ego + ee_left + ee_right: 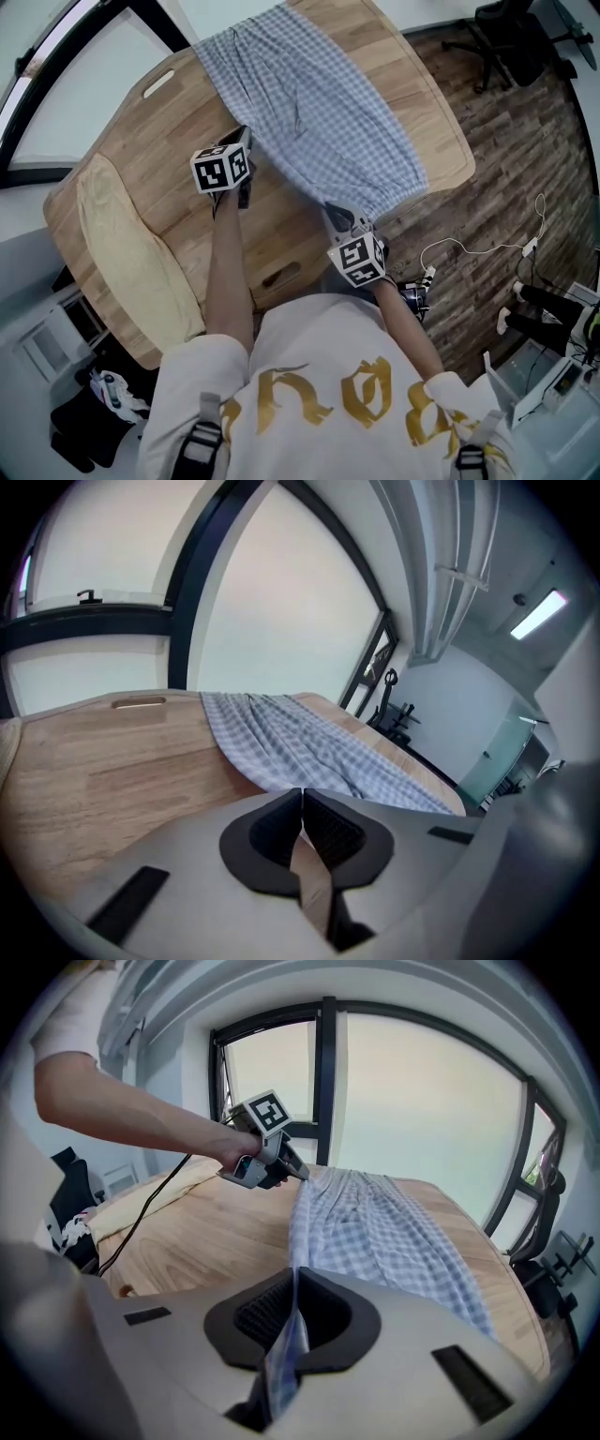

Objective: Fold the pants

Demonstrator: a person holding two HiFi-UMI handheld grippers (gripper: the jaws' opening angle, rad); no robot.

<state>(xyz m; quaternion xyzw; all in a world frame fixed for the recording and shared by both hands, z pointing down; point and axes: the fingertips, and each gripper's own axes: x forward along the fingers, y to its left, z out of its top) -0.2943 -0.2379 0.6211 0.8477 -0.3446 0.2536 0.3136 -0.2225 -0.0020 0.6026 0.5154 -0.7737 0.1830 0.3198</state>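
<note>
Head view: right hand-held gripper [337,214] pinches the pants [309,103] at an edge; left hand-held gripper [245,137] clenched, perhaps likewise.

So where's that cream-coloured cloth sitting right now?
In the head view, the cream cloth lies along the left end of the wooden table, left of the left gripper and well apart from the checked pants.

What the closed left claw [302,794] pinches shows only as a dim tan strip [312,886], too unclear to name.
</note>
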